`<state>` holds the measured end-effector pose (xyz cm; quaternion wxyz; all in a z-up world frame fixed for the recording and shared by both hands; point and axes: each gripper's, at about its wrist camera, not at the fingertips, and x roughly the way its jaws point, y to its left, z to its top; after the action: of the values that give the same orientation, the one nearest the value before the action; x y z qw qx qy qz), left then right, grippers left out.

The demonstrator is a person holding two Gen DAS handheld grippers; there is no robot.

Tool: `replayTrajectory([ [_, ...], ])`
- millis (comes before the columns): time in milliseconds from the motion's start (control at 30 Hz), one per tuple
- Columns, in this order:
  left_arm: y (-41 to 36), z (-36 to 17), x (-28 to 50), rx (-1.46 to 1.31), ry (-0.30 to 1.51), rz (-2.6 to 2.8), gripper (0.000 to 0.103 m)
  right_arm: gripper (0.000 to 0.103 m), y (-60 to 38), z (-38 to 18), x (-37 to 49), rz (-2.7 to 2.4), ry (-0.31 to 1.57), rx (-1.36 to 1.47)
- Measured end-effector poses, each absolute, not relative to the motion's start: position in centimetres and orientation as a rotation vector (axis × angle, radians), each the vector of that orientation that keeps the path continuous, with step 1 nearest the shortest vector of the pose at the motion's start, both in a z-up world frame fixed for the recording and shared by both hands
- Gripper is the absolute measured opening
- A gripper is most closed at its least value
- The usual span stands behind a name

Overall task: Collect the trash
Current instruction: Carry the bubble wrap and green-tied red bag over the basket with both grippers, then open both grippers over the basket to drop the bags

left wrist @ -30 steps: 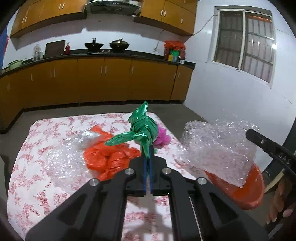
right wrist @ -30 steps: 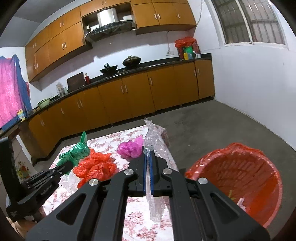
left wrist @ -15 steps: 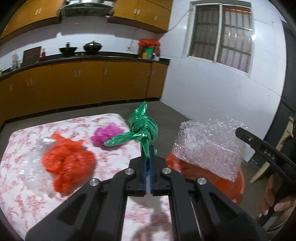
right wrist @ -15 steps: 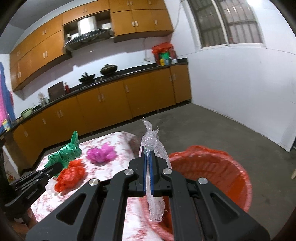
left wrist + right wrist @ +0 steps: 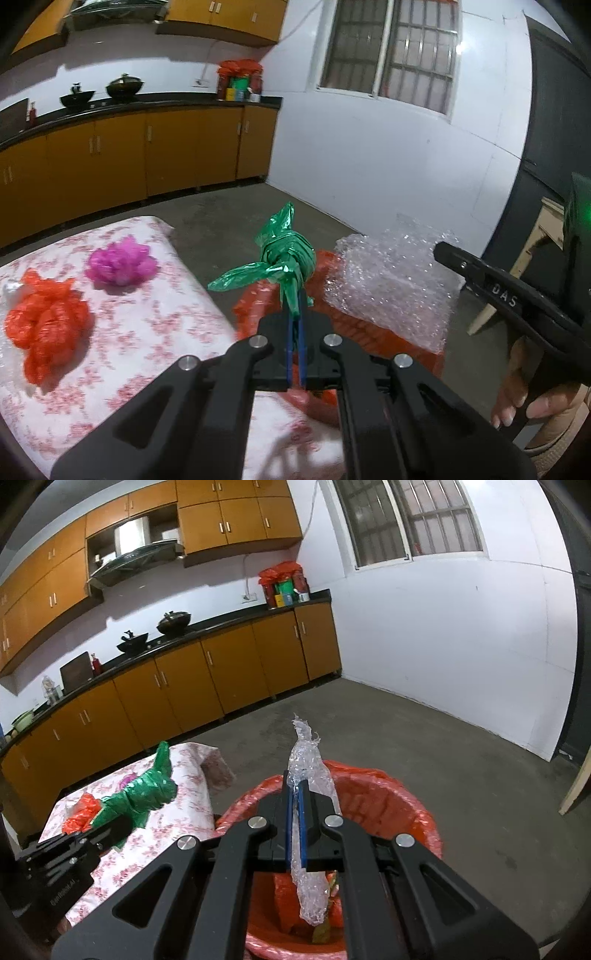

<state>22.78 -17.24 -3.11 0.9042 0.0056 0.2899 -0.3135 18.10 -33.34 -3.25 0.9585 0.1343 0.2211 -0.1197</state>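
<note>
Two bags, orange bag (image 5: pixel 44 325) and pink bag (image 5: pixel 120 266), lie on table (image 5: pixel 166 325); bin (image 5: pixel 388 805) beside it.

Knotted green bag (image 5: pixel 286 258): pinched at its tail, held in the air at the bench edge over the bin (image 5: pixel 388 797). Bubble wrap (image 5: pixel 308 775): crumpled, clear, hanging above the bin's opening. Orange bag (image 5: pixel 44 328) and pink bag (image 5: pixel 120 260): crumpled, lying apart on the floral bench (image 5: pixel 155 332). Bin: red-lined, beside the bench.
</note>
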Motion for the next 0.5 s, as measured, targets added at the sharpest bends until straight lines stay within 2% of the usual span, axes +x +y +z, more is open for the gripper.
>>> replayTrajectory([
  [500,-22.0,-6.0,23.8,0.038,0.666,-0.708,0.004,0.003,-35.8,-4.4,18.4,-0.272,0.467,0.313],
])
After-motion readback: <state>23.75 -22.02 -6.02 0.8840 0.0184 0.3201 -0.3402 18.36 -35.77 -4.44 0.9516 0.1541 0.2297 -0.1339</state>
